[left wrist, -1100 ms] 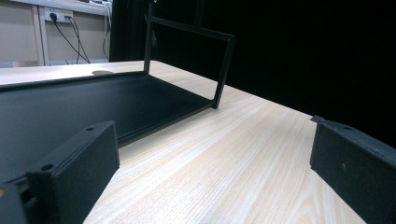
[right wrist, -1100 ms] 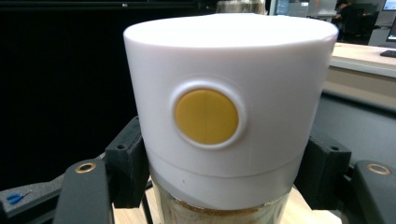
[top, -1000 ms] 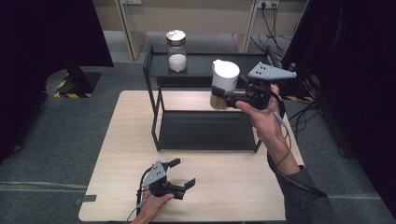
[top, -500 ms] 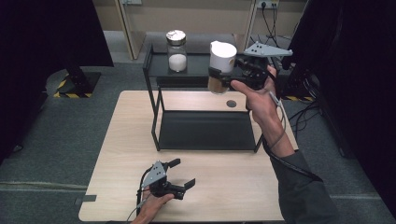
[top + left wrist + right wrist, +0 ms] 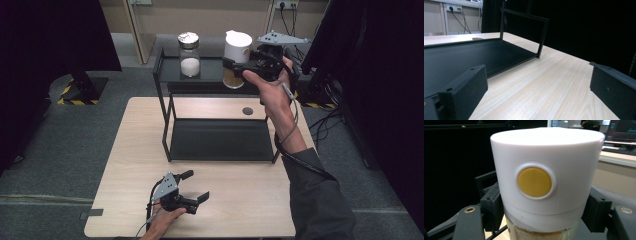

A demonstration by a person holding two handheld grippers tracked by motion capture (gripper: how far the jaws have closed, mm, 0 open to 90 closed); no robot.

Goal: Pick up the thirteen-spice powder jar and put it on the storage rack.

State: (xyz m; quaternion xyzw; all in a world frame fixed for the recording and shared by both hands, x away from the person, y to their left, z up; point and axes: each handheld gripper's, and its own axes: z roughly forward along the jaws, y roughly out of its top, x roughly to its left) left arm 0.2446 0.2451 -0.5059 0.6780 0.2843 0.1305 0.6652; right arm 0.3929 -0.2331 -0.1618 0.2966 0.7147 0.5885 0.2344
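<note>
My right gripper point(image 5: 232, 66) is shut on a jar with a tall white lid point(image 5: 236, 48) and brownish contents. It holds the jar upright in the air over the right half of the top shelf of a black two-level rack point(image 5: 167, 90). In the right gripper view the white lid point(image 5: 546, 182), with a round yellow button on it, stands between the two black pads point(image 5: 492, 206). My left gripper point(image 5: 197, 185) rests on the table near its front edge, open with nothing in it. Bare wood lies between its jaws in the left gripper view point(image 5: 536, 92).
A glass jar with a silver lid and white contents point(image 5: 189, 55) stands on the left part of the top shelf. The lower shelf point(image 5: 220, 140) is a bare black tray. A small dark round spot point(image 5: 247, 111) marks the wooden table point(image 5: 125, 165) behind the rack.
My right gripper has carried the white-lidded jar upward and away from the person, to above the top shelf. The left gripper has stayed where it was.
</note>
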